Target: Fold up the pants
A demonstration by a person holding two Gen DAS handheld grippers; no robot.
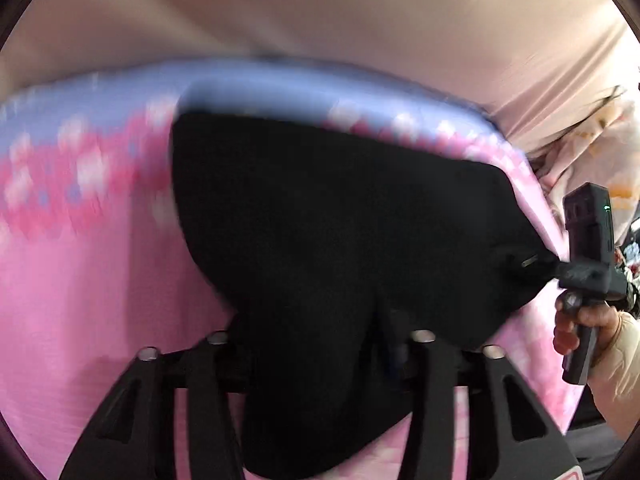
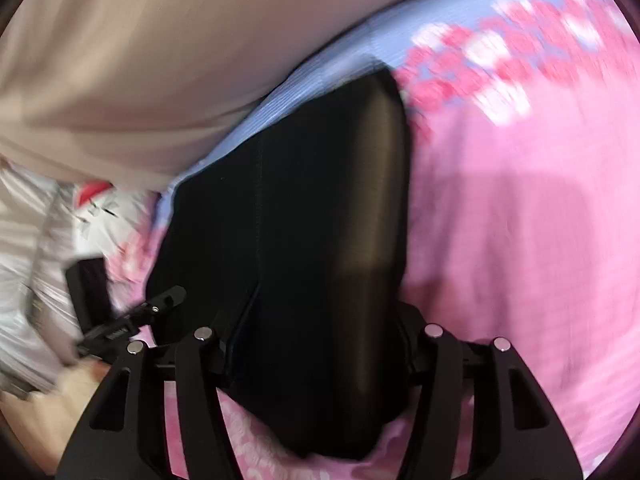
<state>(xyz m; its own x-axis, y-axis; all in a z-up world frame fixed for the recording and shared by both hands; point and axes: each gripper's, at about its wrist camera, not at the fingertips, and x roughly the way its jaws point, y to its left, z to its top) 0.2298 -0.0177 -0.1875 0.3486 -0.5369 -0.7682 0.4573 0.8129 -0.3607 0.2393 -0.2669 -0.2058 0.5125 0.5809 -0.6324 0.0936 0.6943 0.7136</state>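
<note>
A: Largest first; what fills the frames?

B: One beige sheet (image 1: 360,20) across the top of both views; below it one pink cover (image 1: 80,300) with a lilac band and blurred white and red flowers along its far edge; it lies flat and spreads to the frame edges.

A: And the pants?

B: One pair, black (image 1: 320,220); they lie on the pink cover, near its lilac edge; in the left wrist view they spread as a broad dark mass from between the fingers out toward the right side; in the right wrist view their long axis runs from the fingers up and away toward the lilac band, with a folded edge along the right side.

A: How many grippers?

B: Two; the left gripper (image 1: 320,360) sits over the near end of the pants, black cloth between its two fingers; the cloth hides the pads, so I cannot tell whether they press or stand clear. The right gripper (image 2: 320,356) is the same; cloth fills the gap between its fingers and the contact is hidden.

A: Do they see each other?

B: Yes; the left view catches the right gripper at the pants' right corner, held by one hand (image 1: 576,328) in a pale sleeve; the right view shows the left one at the pants' left edge, blurred.

A: Anything smaller?

B: One patterned white cloth (image 2: 96,208), past the cover's corner; details too blurred.
</note>
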